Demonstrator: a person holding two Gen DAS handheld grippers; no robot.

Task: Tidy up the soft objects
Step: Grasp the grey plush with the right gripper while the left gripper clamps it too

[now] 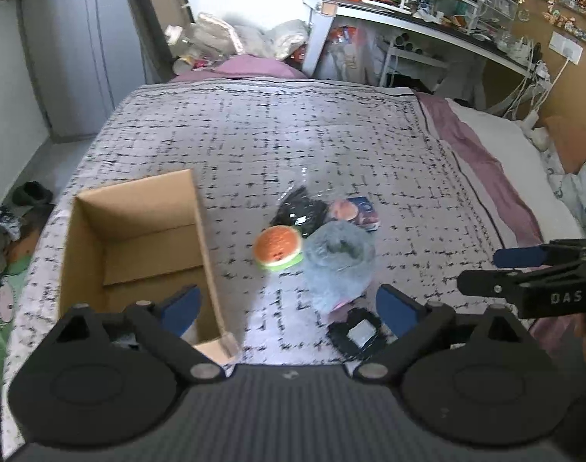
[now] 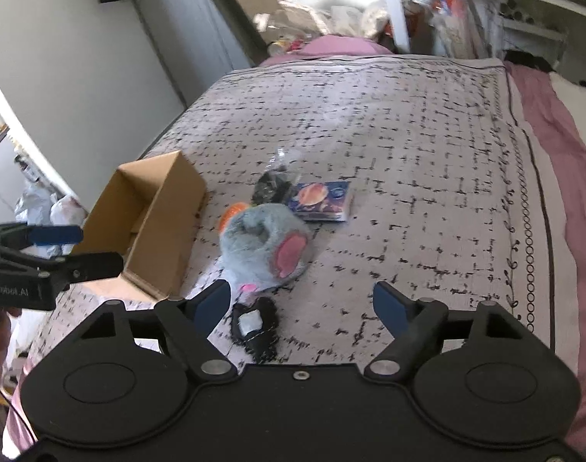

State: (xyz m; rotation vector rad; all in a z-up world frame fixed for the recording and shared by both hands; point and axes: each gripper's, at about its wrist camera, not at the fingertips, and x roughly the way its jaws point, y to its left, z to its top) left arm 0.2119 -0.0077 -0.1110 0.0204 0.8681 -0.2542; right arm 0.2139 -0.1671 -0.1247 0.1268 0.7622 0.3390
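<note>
Counted on the bed [image 1: 254, 134]: one open cardboard box [image 1: 139, 238], one grey plush [image 2: 266, 246], one watermelon toy [image 1: 278, 248], two black pouches, one booklet [image 2: 323, 202]. Left gripper [image 1: 289, 308] and right gripper [image 2: 302, 304] fingers apart, gripping nothing, above the pile.

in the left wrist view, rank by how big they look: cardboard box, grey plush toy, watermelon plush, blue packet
Largest to smallest:
1. open brown cardboard box
2. fluffy grey plush toy
3. round orange-and-green watermelon plush
4. flat blue printed packet, partly hidden and farther from the camera, so its place behind the watermelon is unsure
</note>
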